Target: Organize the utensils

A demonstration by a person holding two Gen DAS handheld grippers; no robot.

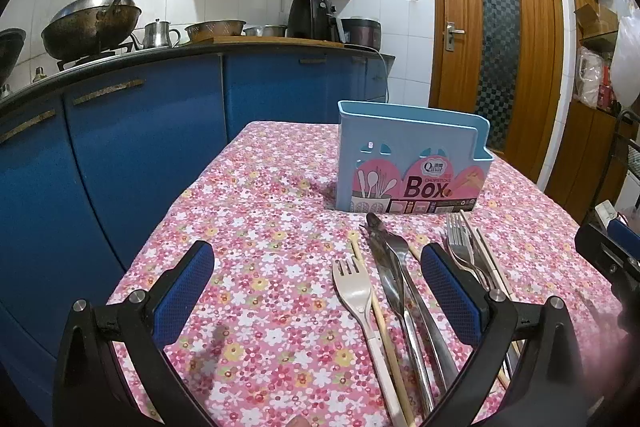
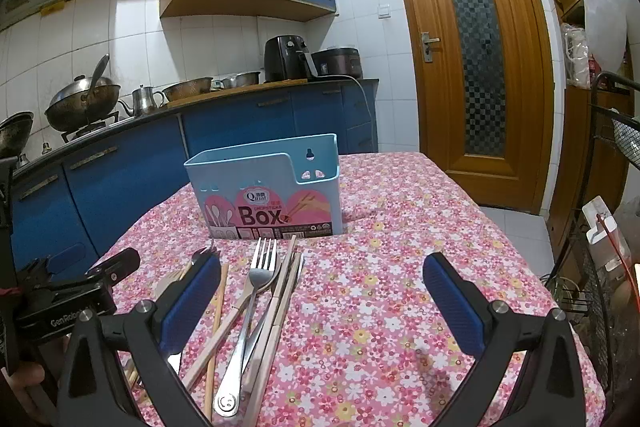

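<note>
A light blue chopstick box (image 1: 412, 163) stands upright on the floral tablecloth (image 1: 260, 211); it also shows in the right wrist view (image 2: 268, 191). In front of it lie a white plastic fork (image 1: 354, 291), wooden chopsticks (image 1: 382, 323), steel spoons or knives (image 1: 394, 267) and a steel fork (image 1: 458, 243). My left gripper (image 1: 316, 287) is open and empty just above the table, with the white fork between its fingers. My right gripper (image 2: 320, 299) is open and empty; the steel fork (image 2: 250, 307) and white chopsticks (image 2: 282, 291) lie between its fingers, near the left one.
Blue kitchen cabinets (image 1: 140, 147) run along the table's left side, with a wok (image 1: 90, 27) and pots on the counter. A wooden door (image 2: 472, 59) stands behind the table. A wire rack (image 2: 608, 227) stands at the right. The left gripper's body (image 2: 60, 295) shows at the right view's left edge.
</note>
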